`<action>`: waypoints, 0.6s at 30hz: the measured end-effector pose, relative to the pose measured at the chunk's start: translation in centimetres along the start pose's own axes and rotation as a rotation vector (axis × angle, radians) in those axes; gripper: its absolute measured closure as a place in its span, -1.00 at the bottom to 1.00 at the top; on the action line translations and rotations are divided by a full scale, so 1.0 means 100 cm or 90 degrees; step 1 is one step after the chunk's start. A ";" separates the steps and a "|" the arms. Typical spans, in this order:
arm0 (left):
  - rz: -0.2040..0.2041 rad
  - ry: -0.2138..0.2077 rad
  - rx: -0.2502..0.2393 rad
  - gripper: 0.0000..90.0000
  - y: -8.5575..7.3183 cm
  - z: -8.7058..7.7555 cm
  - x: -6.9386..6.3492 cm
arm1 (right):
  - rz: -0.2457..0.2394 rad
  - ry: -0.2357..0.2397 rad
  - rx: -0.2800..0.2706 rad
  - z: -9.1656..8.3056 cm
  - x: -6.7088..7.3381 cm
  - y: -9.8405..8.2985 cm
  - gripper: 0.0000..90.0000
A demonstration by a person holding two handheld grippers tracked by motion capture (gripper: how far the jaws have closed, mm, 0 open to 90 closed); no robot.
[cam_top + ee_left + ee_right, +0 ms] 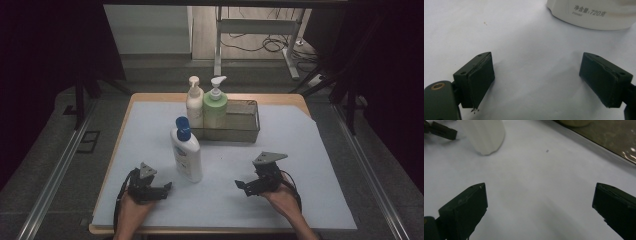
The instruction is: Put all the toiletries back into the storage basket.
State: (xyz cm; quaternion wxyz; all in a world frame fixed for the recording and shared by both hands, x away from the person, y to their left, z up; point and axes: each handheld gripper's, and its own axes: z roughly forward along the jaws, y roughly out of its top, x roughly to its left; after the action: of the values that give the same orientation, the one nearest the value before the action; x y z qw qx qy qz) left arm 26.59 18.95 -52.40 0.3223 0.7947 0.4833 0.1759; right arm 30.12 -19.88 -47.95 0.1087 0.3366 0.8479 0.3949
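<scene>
My left hand-held gripper [167, 186] lay wide open and empty just beside the upright bottle [187, 150], which stood on the bench [300, 150] up and to its right, nearer than my right hand-held gripper [240, 184], also open and empty.

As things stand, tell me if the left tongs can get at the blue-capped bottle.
Probably yes. The left tongs are open and point at the blue-capped bottle, which stands upright close by, with bare white mat between them.
</scene>
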 end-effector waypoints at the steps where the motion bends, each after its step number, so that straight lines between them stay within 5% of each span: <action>1: 0.000 0.000 0.000 -0.73 0.000 0.000 0.000 | -0.003 0.002 -0.001 0.001 0.002 0.003 -1.00; 18: -0.003 0.000 -0.002 -0.73 0.000 0.000 0.000 | -0.036 0.026 -0.011 0.019 0.036 0.046 -0.97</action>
State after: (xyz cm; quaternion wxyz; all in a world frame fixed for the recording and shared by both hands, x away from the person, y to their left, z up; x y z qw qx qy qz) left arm 26.60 18.92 -52.42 0.3238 0.7932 0.4849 0.1760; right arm 30.51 -14.26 -45.44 0.1056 0.3035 0.8556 0.4058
